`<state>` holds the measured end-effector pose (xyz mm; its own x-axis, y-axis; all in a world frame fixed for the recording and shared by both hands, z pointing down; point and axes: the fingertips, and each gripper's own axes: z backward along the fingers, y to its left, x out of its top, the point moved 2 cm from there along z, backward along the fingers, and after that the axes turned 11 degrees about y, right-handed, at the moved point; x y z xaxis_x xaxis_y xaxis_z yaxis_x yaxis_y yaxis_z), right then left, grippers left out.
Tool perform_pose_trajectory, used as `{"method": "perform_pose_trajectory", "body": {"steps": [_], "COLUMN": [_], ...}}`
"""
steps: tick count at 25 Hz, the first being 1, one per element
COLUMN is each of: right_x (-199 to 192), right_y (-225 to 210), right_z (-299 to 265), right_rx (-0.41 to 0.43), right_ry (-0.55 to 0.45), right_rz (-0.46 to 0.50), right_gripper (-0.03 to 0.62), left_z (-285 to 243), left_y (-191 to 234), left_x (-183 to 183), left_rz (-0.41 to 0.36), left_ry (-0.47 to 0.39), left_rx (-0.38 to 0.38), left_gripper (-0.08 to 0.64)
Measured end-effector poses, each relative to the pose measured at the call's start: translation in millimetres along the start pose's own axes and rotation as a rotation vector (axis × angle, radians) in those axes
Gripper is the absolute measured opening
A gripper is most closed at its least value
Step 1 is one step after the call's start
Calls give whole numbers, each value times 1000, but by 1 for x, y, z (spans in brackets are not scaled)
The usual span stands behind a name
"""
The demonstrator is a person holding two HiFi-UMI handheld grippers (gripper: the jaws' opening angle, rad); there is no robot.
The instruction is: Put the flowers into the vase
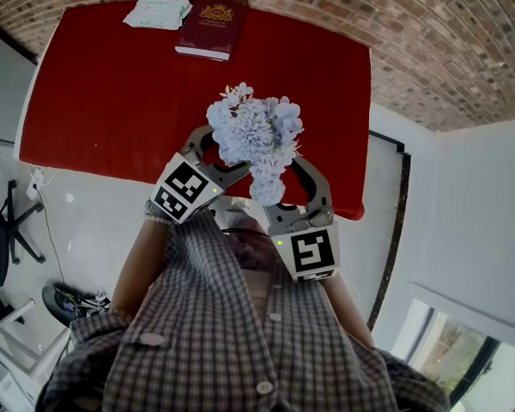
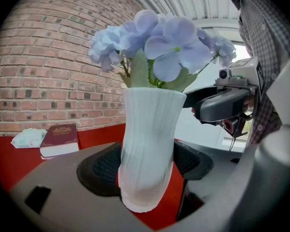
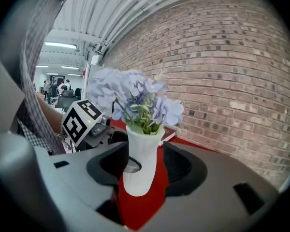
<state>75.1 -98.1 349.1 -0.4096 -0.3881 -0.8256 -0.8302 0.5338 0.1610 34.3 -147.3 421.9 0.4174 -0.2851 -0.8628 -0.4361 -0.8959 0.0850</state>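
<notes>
A bunch of pale blue flowers (image 1: 253, 136) stands in a white ribbed vase (image 2: 150, 144), stems inside its mouth. My left gripper (image 2: 147, 164) is shut on the vase's lower body, a dark pad against each side. The right gripper (image 3: 145, 167) is open; the vase (image 3: 141, 166) shows between its jaws with a gap on both sides. In the head view both grippers (image 1: 227, 157) (image 1: 285, 180) meet under the blooms near the front edge of the red table (image 1: 112, 84), and the flowers hide the vase. I cannot tell whether the vase rests on the table.
A dark red book (image 1: 210, 26) and a pale green packet (image 1: 157, 12) lie at the table's far edge, against the brick wall. The person's checked shirt fills the lower head view. White floor lies left and right of the table.
</notes>
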Motion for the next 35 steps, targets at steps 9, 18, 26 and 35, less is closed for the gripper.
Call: {"method": "perform_pose_trajectory", "body": {"steps": [9, 18, 26, 35], "right_x": [-17, -25, -33, -31], "right_y": [-11, -17, -16, -23], "right_z": [-2, -3, -3, 4], "right_rx": [-11, -22, -40, -86], "right_ry": [8, 36, 29, -7], "right_rz": [-112, -139, -155, -183], "right_gripper": [225, 238, 189, 26], "left_z": [6, 33, 67, 98], "left_y": [-3, 1, 7, 18], "left_x": [-5, -13, -27, -11], "left_rz": [9, 17, 50, 70], "left_ry": [4, 29, 53, -60], "left_rx": [-12, 2, 70, 173], "left_gripper": [344, 344, 330, 37]}}
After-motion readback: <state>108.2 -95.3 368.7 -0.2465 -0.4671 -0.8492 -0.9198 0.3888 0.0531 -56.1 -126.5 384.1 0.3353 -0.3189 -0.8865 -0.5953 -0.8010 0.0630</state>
